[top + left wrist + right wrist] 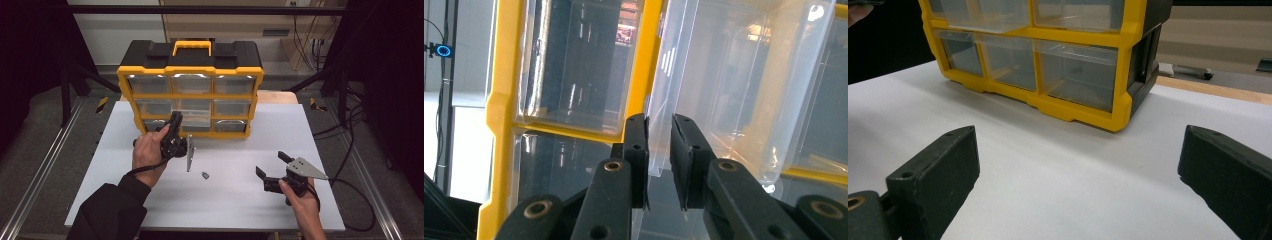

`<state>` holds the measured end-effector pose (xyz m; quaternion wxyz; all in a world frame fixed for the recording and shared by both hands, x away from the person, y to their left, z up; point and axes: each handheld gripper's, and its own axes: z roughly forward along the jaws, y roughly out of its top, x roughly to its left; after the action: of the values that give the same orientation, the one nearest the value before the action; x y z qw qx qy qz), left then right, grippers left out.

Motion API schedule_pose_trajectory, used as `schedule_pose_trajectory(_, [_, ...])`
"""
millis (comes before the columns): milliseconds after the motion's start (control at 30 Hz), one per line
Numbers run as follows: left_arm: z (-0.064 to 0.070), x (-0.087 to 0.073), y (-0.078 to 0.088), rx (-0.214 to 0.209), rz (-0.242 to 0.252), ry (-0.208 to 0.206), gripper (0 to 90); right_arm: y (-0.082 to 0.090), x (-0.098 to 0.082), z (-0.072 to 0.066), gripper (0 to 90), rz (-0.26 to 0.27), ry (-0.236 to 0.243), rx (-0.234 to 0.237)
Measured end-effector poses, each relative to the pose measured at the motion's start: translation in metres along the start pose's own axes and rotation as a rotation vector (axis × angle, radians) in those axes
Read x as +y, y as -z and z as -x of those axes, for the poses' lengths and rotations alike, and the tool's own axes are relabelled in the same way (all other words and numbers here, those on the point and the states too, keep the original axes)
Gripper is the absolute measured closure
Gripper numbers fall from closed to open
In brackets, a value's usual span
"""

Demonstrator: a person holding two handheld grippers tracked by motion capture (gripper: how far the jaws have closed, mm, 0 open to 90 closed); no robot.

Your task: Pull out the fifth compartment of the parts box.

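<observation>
Fingers [636,150] of my left gripper [175,131] clamp front wall of clear drawer [192,111], middle row of yellow organizer [190,70], partly pulled out toward me. Right gripper [272,167] spread wide, idle, well right of organizer front. Small part [205,175] lies before organizer.

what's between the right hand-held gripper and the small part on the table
Nothing visible. The right hand-held gripper rests open on the table, and only bare white surface lies between it and the small part. The left hand-held gripper is off at the clear drawer.
</observation>
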<state>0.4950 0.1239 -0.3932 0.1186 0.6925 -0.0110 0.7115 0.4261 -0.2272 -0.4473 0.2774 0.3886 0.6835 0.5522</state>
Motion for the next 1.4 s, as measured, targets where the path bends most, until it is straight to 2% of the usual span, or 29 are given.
schedule_pose_trajectory(100, [0.000,0.001,0.002,-0.005,-0.005,0.028,76.4,0.002,0.001,0.000,3.5,0.005,0.004,0.001])
schedule_pose_trajectory(333, [0.001,0.002,0.008,0.003,-0.001,0.021,76.4,0.002,0.001,0.000,3.5,0.004,0.004,-0.001])
schedule_pose_trajectory(500, [0.000,0.002,0.009,0.000,-0.006,0.039,76.2,0.001,0.001,0.000,3.4,0.001,0.006,0.002])
schedule_pose_trajectory(700, [0.002,0.004,0.012,0.001,-0.007,0.027,76.0,0.001,0.001,-0.001,3.4,0.000,0.006,0.001])
schedule_pose_trajectory(967, [0.003,0.005,0.016,0.003,0.003,0.045,75.4,0.001,0.000,-0.001,3.4,0.000,0.006,0.003])
schedule_pose_trajectory(1400, [0.004,0.007,0.025,0.008,-0.016,0.061,75.3,0.001,0.001,-0.001,3.5,0.007,0.003,0.000])
